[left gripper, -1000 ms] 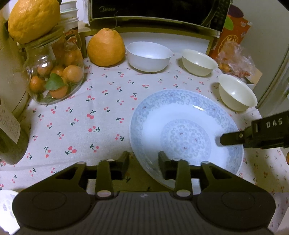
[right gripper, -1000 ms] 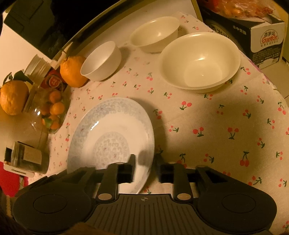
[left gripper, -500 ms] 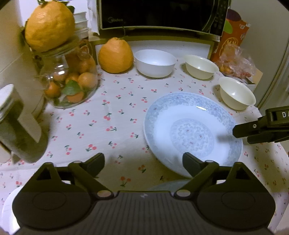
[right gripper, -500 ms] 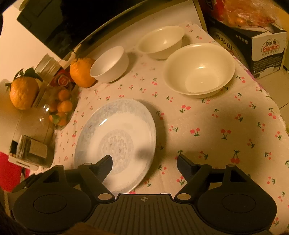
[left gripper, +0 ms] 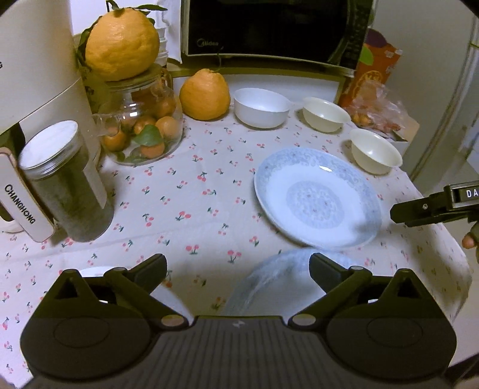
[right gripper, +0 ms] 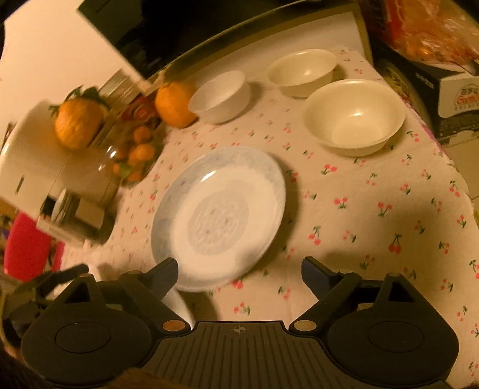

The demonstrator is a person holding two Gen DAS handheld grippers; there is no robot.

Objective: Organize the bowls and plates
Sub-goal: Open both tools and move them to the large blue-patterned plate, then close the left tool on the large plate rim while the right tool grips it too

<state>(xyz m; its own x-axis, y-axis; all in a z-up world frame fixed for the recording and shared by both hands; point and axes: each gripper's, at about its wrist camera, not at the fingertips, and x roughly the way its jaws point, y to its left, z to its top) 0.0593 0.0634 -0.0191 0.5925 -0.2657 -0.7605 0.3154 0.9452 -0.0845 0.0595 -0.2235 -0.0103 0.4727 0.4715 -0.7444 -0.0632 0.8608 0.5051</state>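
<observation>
Two claws are spreading at once above a counter (left gripper: 191, 206) covered in cherry-print cloth, and nothing is sitting between the jaws of either. I am working from the biggest thing down. Behind everything the microwave (left gripper: 269, 27) is closing off the back edge. Next comes the blue-patterned plate (left gripper: 317, 199), which is lying flat on the cloth near the middle, free of both claws; a second, blurred plate edge (left gripper: 269, 284) is showing just under my left claw (left gripper: 236, 266), and I cannot tell how it lies. Three bowls are waiting behind and to the right: the white bowl (left gripper: 260, 107) beside the orange fruit (left gripper: 205, 94), the middle cream bowl (left gripper: 324, 115), and the near cream bowl (right gripper: 354, 116), all apart from one another. My right claw (right gripper: 239, 273) is hanging over the plate's near rim.

Judging from this, I am between picks. To do the next one well I am keeping the jaws wide, choosing one bowl, coming down over its rim so one finger goes inside and one outside, and closing gently, since glazed ware slips.
</observation>
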